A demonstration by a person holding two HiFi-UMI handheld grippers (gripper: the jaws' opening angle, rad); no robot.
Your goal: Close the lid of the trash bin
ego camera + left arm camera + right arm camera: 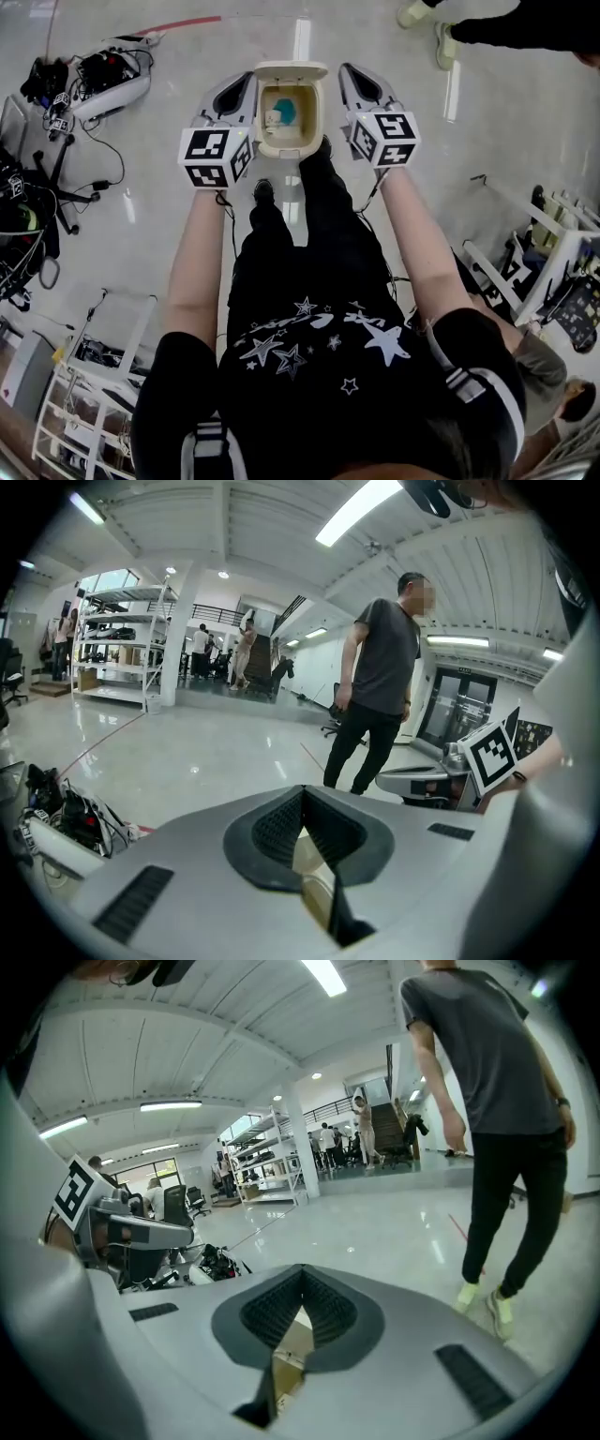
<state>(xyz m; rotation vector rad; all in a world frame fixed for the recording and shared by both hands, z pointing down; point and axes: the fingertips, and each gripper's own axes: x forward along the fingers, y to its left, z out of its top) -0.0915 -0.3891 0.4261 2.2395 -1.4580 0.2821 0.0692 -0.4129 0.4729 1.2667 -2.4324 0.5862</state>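
Head view steeply down; gripper views low, outward (trash bin point(292, 148) shared)

The cream trash bin point(289, 148) stands upright between the left gripper point(242, 82) and the right gripper point(352, 77), close beside both. Its lid point(292, 70) is tipped open at the far edge, exposing teal and white rubbish point(281, 113) inside.

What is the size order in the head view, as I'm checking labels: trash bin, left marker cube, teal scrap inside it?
1. trash bin
2. left marker cube, close behind; nearer the camera, so unsure
3. teal scrap
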